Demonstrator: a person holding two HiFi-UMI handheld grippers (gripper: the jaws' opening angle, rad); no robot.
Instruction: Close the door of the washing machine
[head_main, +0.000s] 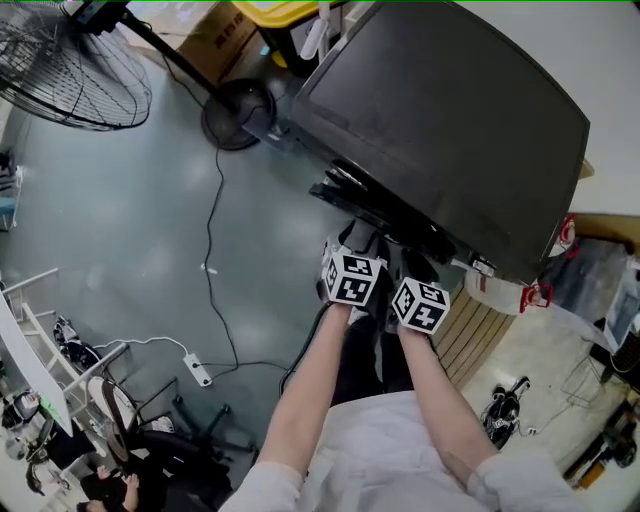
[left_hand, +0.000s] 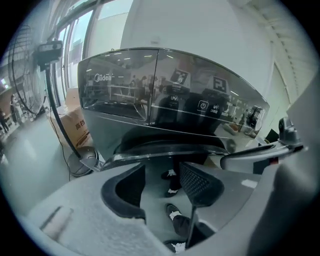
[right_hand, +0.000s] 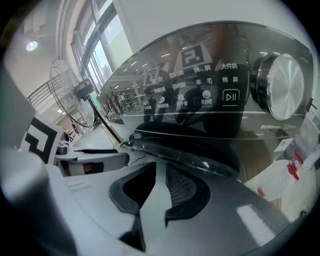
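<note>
Black wire-grille standing fan (head_main: 60, 65), far left, on the grey floor (head_main: 130, 250); round base near the machine's corner.
Brown cardboard box (head_main: 225, 35), behind the fan's pole.
White power strip (head_main: 197, 370), on the floor, with a dark cable trailing up towards the fan base.
Left claw (left_hand: 162, 166), carrying a black-and-white marker cube (head_main: 352, 278): jaws standing well apart, holding nothing, touching nothing; only floor and a pair of dark shoes (left_hand: 172, 175) seen through the gap. Tips pointed at the door's lower edge, just short of it.
Dark curved glass door of the washing machine (left_hand: 165, 150), ajar, swung out from the front below the control panel, directly ahead of both claws.
Right claw (right_hand: 160, 167), just beside the left: jaws drawn near together with a narrow slit left between the pads, nothing gripped, tips close under the door rim, contact not discernible.
Dark glossy front-loading washing machine (head_main: 450, 110), centre right, top facing the head view.
Silver round dial (right_hand: 280, 87), at the panel's right end.
</note>
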